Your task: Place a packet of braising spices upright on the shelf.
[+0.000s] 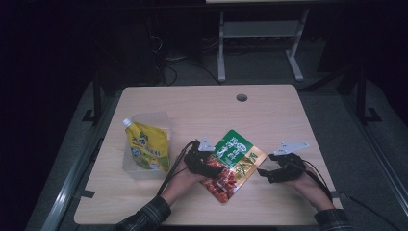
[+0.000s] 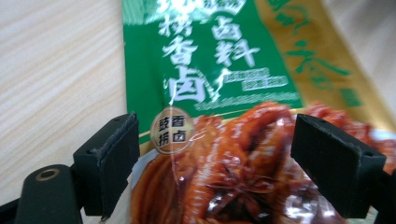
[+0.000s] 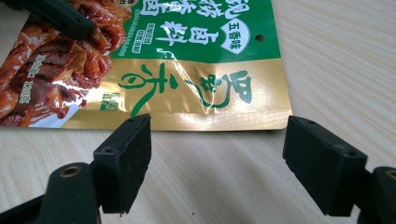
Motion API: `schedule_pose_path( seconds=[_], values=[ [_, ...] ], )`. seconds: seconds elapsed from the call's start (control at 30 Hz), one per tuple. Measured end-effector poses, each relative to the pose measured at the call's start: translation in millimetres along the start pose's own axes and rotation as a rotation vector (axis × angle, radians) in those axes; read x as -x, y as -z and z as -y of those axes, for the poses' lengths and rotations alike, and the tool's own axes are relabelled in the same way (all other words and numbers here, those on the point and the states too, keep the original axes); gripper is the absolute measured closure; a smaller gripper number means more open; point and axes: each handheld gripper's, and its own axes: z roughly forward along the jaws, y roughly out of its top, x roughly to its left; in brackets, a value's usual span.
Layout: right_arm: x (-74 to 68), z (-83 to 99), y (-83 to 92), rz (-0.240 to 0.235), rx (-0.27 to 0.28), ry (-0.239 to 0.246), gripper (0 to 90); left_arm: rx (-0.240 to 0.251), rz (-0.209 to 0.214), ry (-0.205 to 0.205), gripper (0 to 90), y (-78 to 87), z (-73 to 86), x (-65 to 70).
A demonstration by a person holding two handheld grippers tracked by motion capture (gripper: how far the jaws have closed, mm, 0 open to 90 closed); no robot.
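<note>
The green and gold seasoning packet lies flat on the wooden table, right of the yellow spouted pouch in its clear tray, and between my two tools. My left gripper sits over the packet's left part with its jaws spread wide; in the left gripper view the packet runs between the pads without either one pressing on it. My right gripper is released too, hanging just off the gold sealed edge with bare table between its jaws. I judge this packet light, thin and limp, with a glossy film that will slide under the pads and sag if lifted by one corner. The crimped gold seam looks like the stiffest, flattest place to pinch, so I would take hold there with the right tool and steady the opposite edge with the left. Lying flush on the wood, it may need tipping first.
</note>
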Motion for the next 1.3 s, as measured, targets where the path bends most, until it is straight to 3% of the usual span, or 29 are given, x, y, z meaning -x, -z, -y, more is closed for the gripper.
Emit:
schedule_pose_path(
  seconds=[0.13,0.23,0.4,0.77,0.93,1.2,1.27,1.3],
  values=[
    [1.0,-0.2,-1.0,-0.002,0.005,0.003,23.2,0.013,-0.010,0.031,14.8,-1.5,1.0,-5.4],
    [0.5,-0.6,-0.9,-0.004,0.004,0.003,23.1,0.019,0.007,0.056,14.5,-2.6,3.1,-8.9],
    [-0.5,-1.3,-0.1,-0.004,0.012,0.007,23.2,-0.001,0.004,0.045,20.7,-0.5,1.8,-5.7],
    [0.0,-3.5,4.5,-0.014,0.038,0.004,23.2,-0.066,0.007,-0.022,62.8,2.2,-7.2,-2.1],
    [-0.2,-3.7,4.4,-0.012,0.023,0.004,22.1,-0.059,0.024,-0.008,84.2,0.6,-8.4,-2.7],
    [3.4,-2.7,7.4,0.019,0.024,-0.030,15.7,-0.009,0.057,0.019,89.5,3.0,-4.1,-7.5],
    [4.9,-1.8,8.6,0.021,0.026,-0.049,15.6,0.017,0.063,0.053,89.7,4.1,-4.0,-7.1],
    [5.5,-1.2,8.9,0.023,0.031,-0.050,15.6,0.017,0.062,0.051,89.7,5.8,-4.5,-7.9]
  ],
)
